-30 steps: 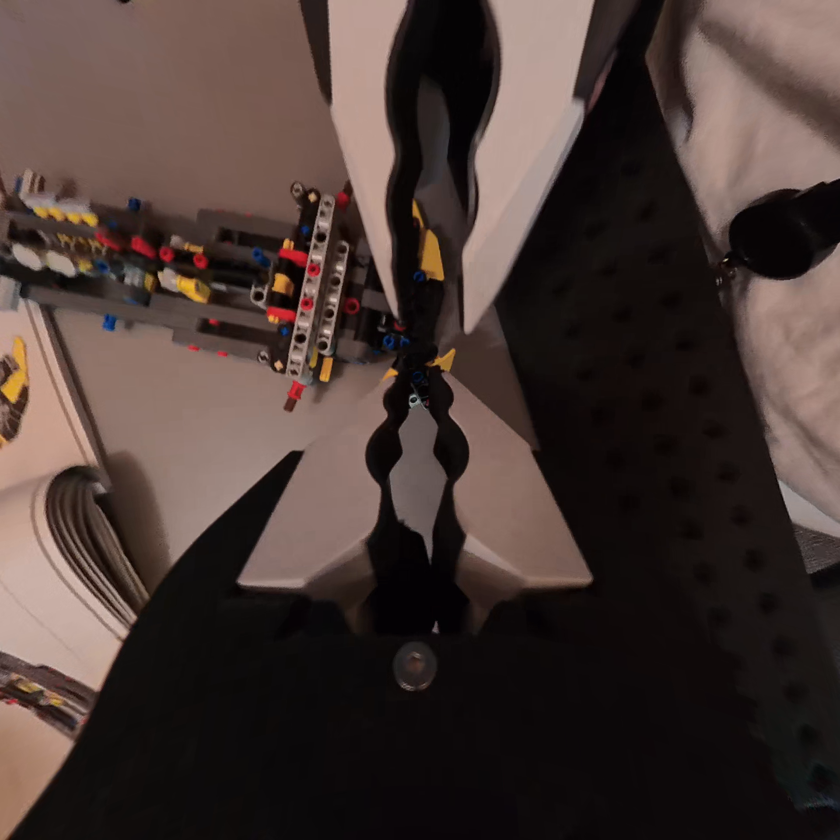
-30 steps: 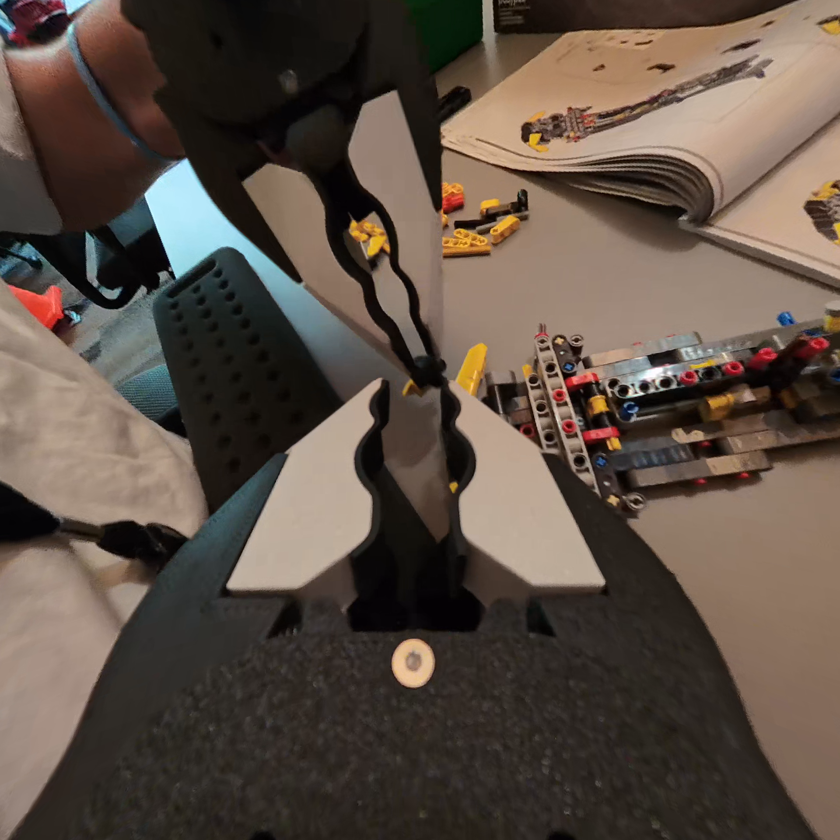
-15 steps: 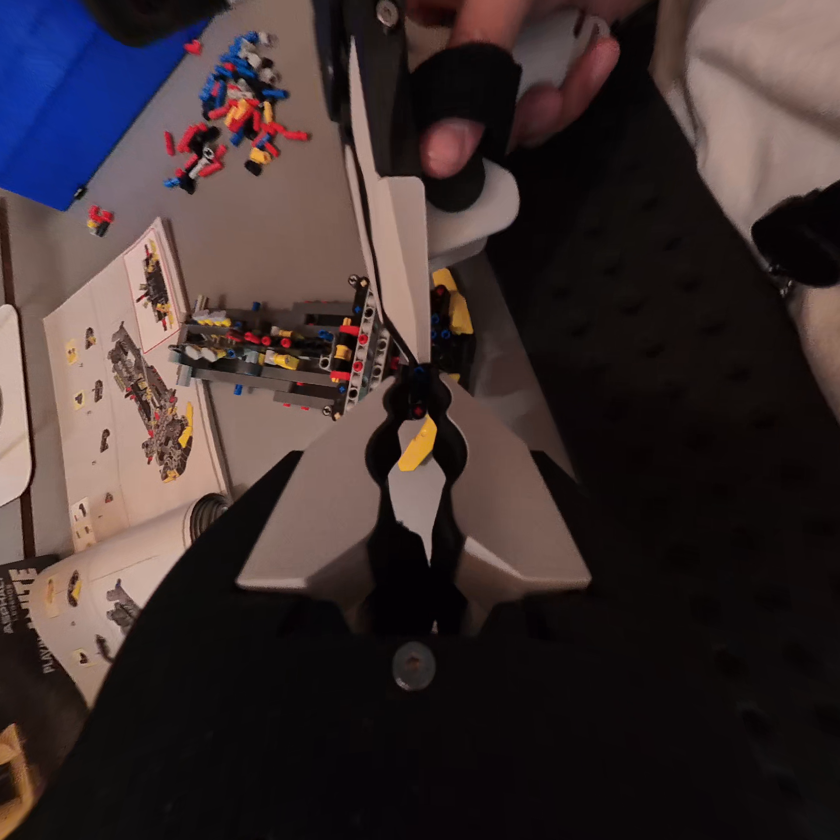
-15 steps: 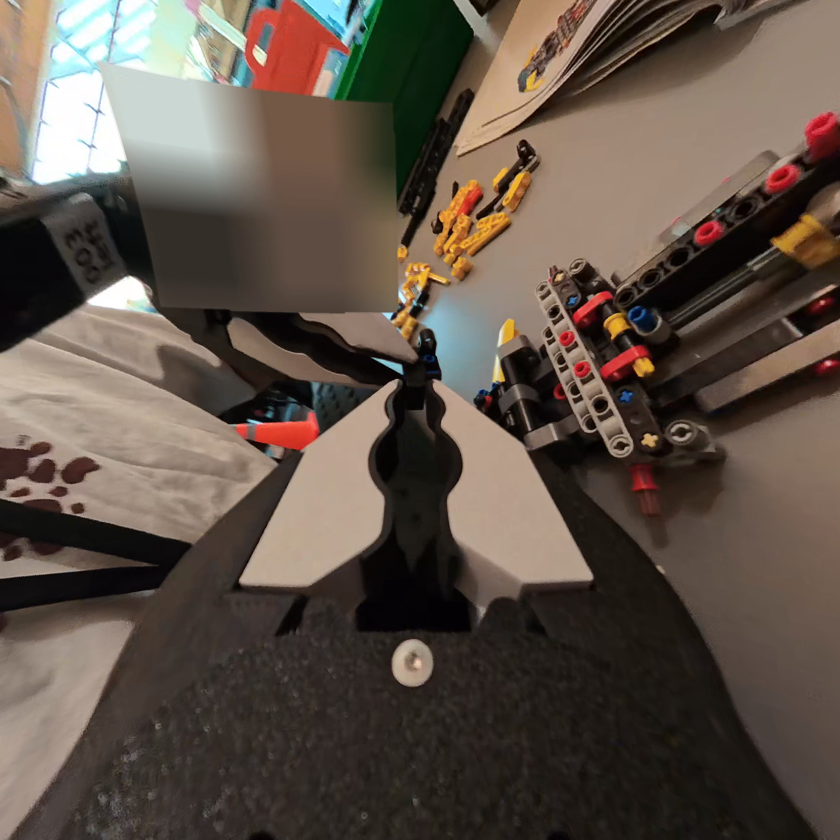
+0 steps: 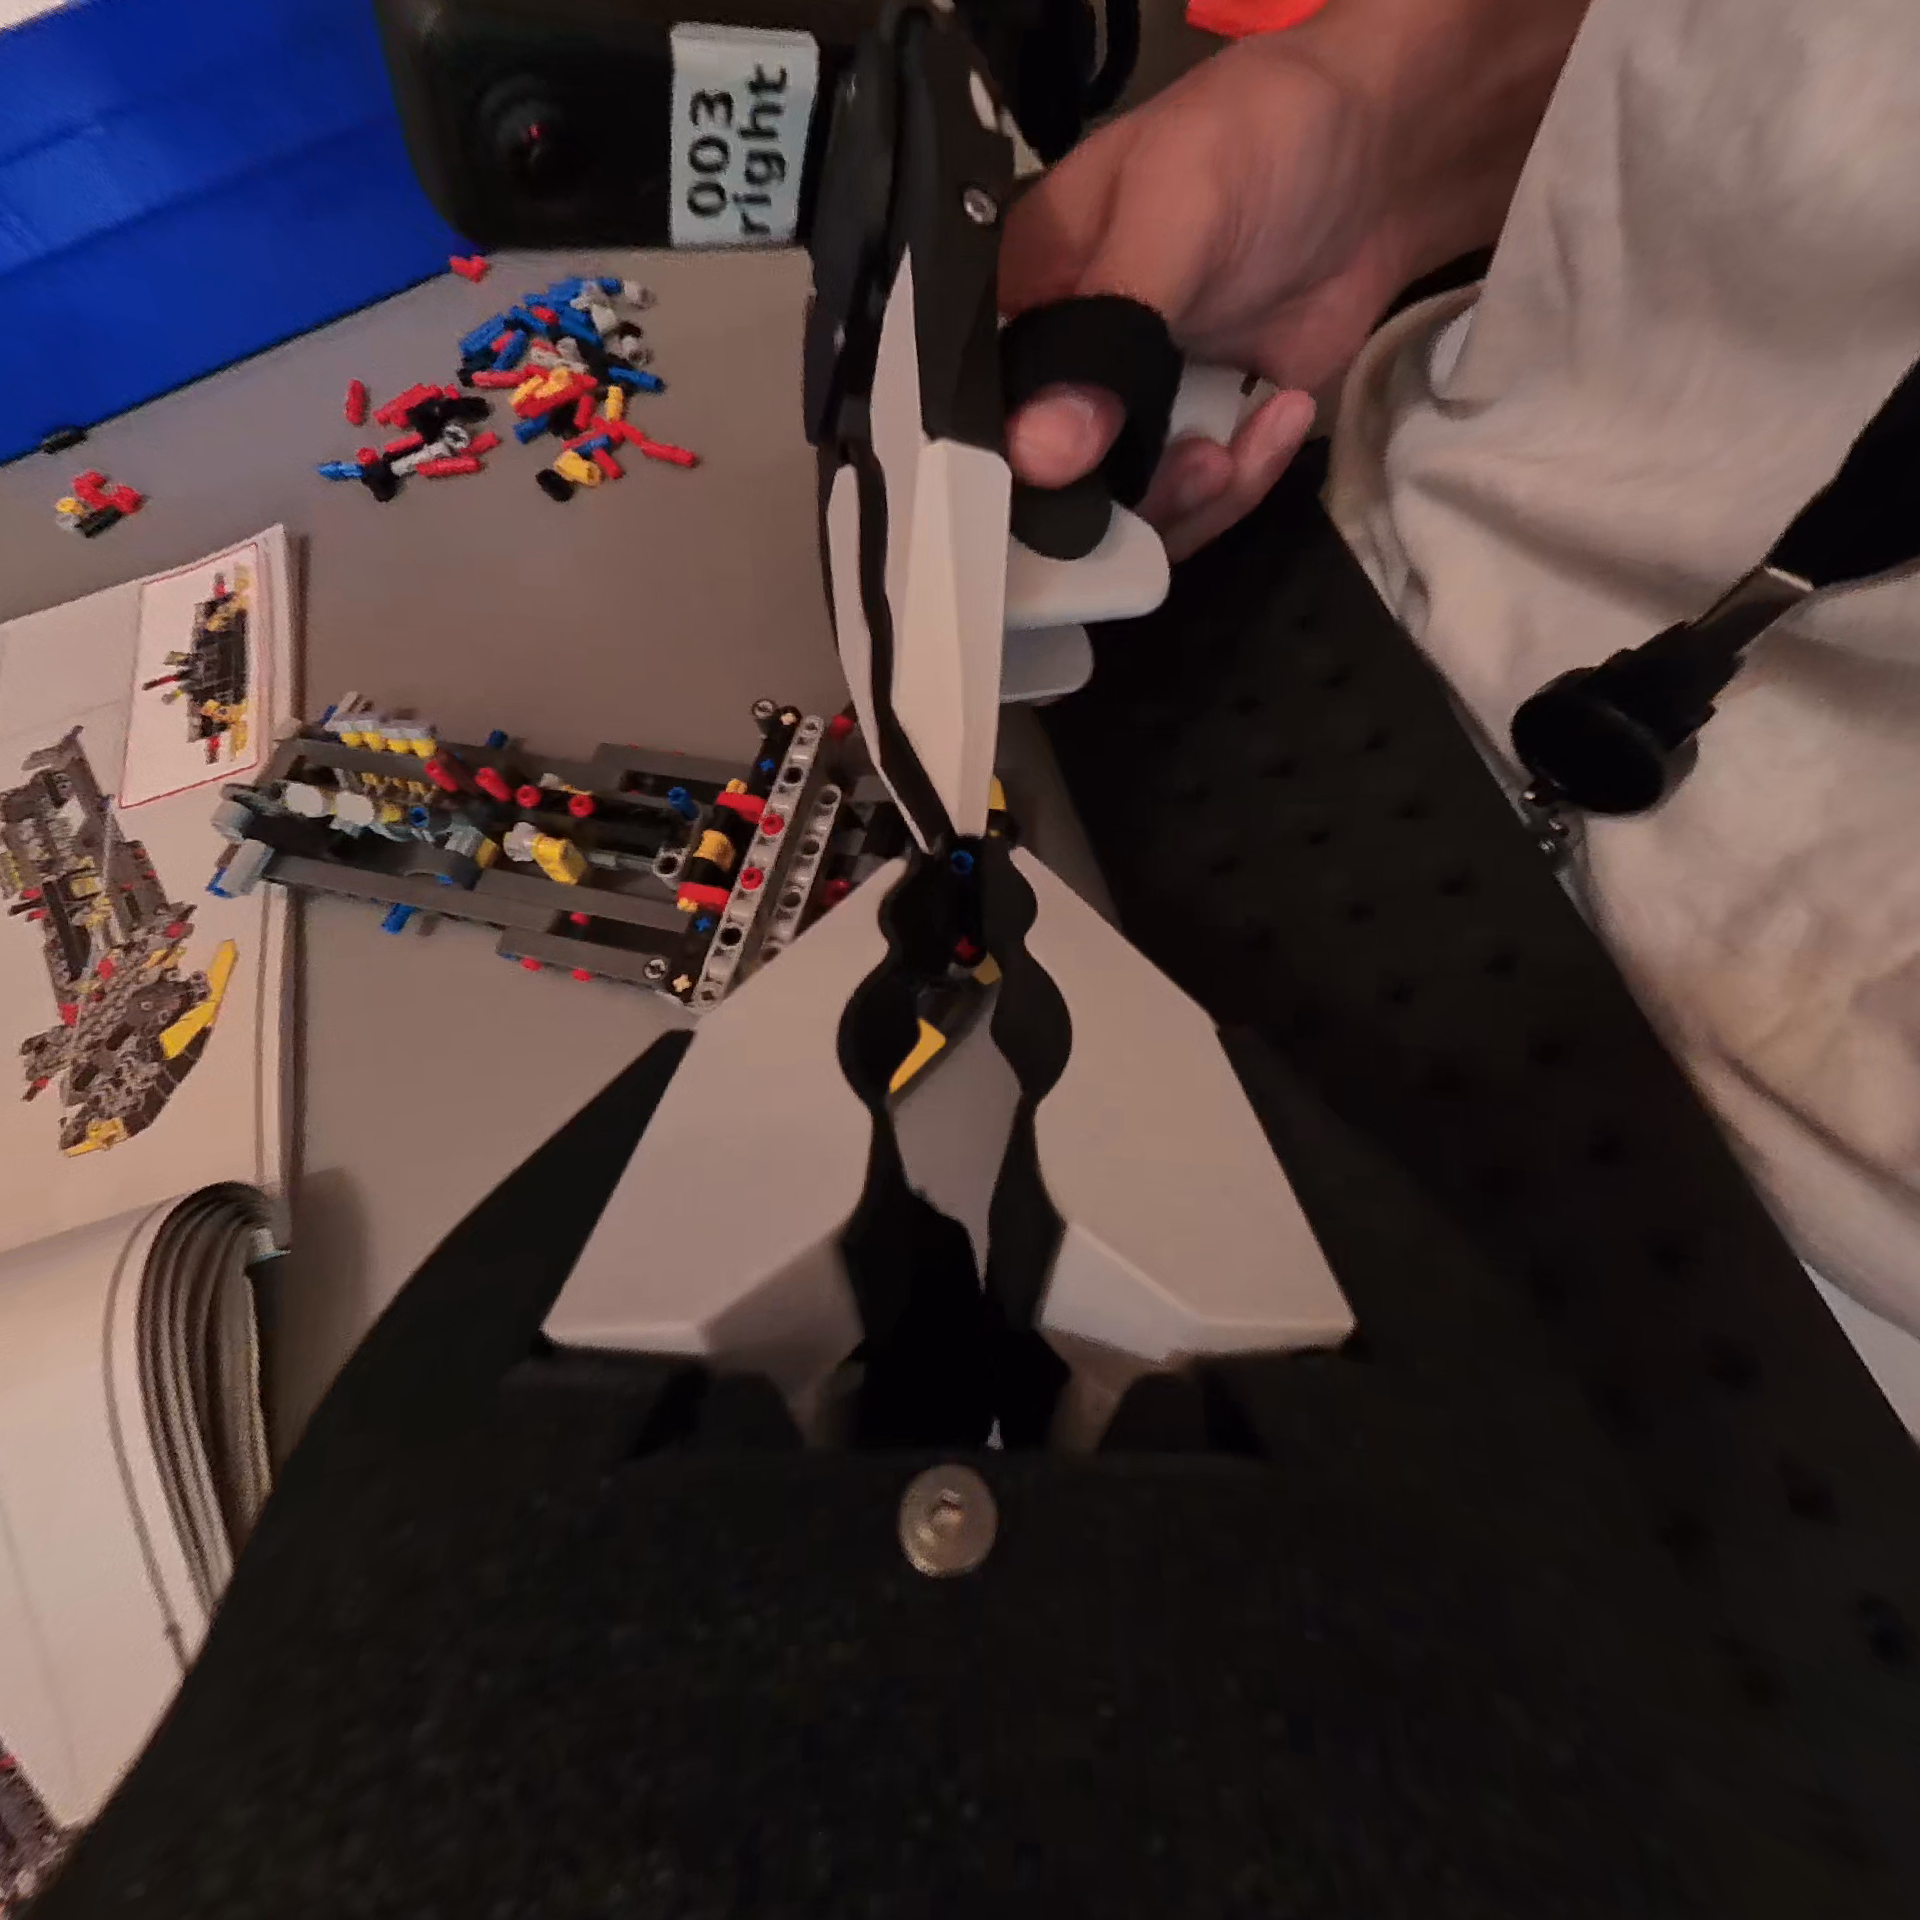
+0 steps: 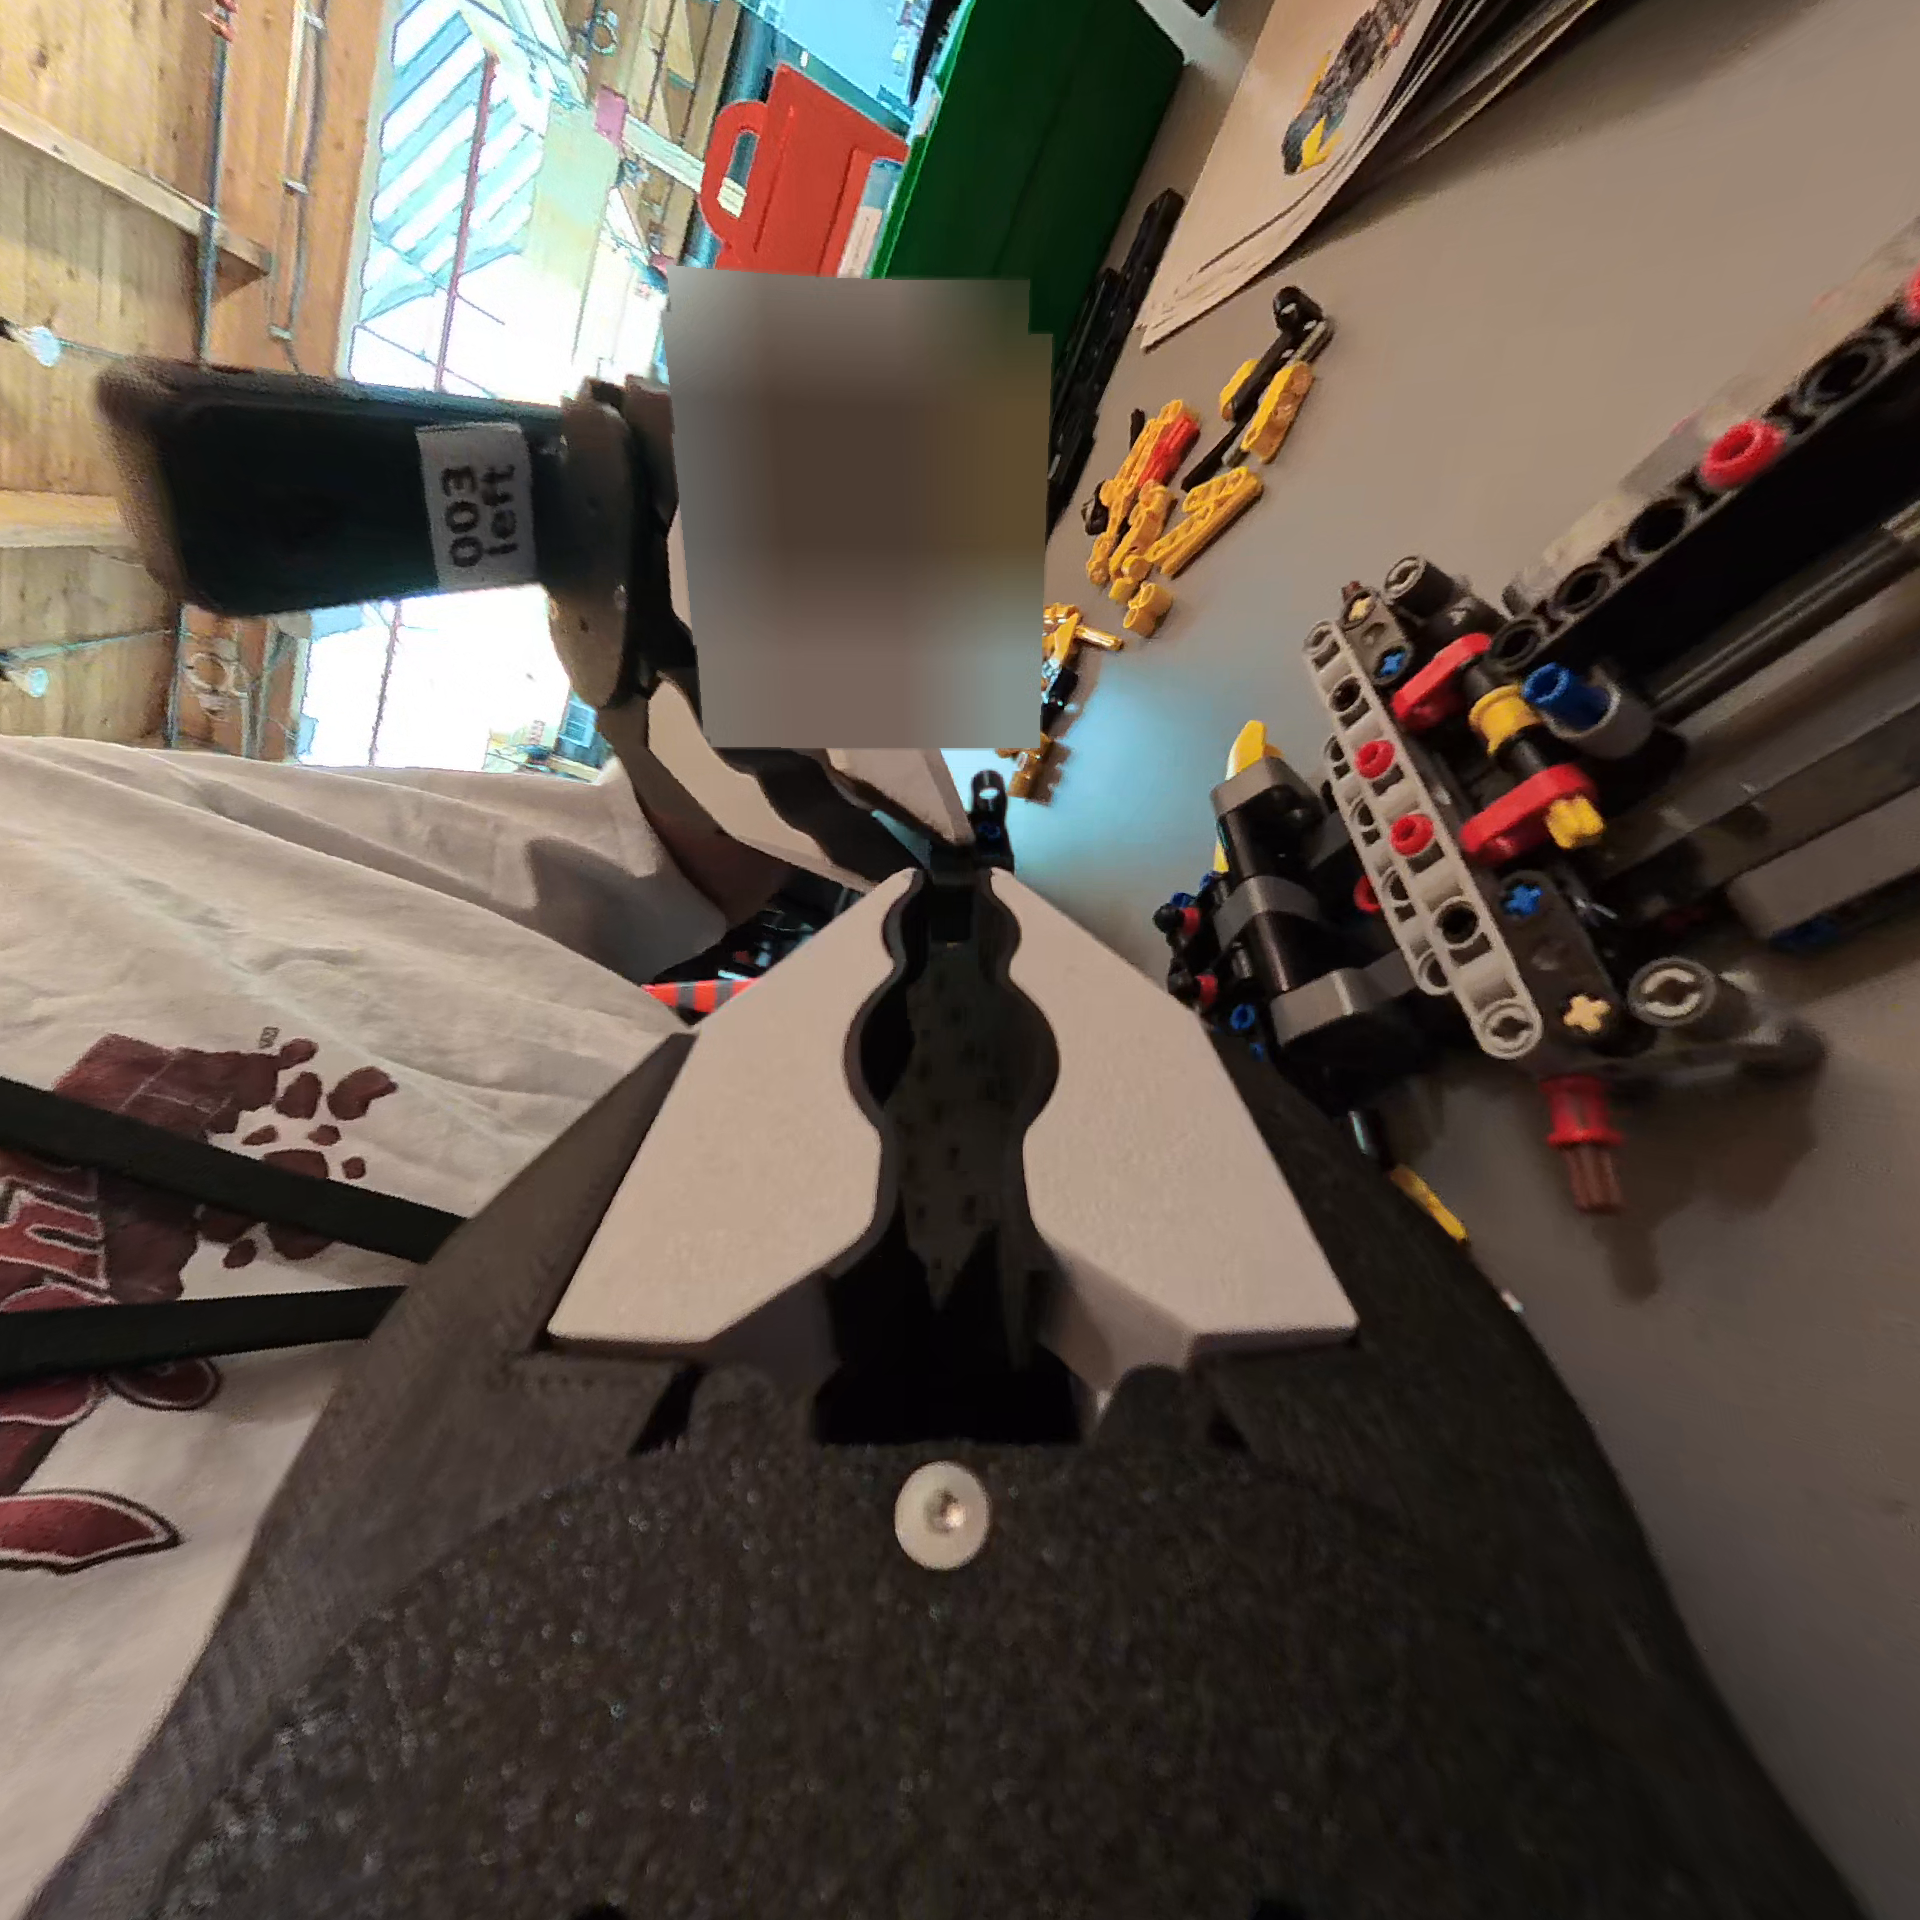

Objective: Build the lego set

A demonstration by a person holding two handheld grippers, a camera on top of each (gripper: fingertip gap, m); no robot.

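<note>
In the left wrist view, the left gripper (image 5: 951, 904) at frame centre is clamped on a small black Lego piece with blue and red pins (image 5: 951, 914), held up off the grey table (image 5: 540, 613), while the right gripper (image 5: 935, 821) reaches down from the top with its tips together on that piece, probably so each braces the other's push. The long grey-and-black Lego chassis (image 5: 540, 842) lies at centre left

In the right wrist view, the right gripper (image 6: 961, 883) at centre pinches the small black piece (image 6: 987, 821) where the left gripper (image 6: 883, 800) enters from the upper left; the chassis (image 6: 1507, 831) sits at right, near for attaching
</note>
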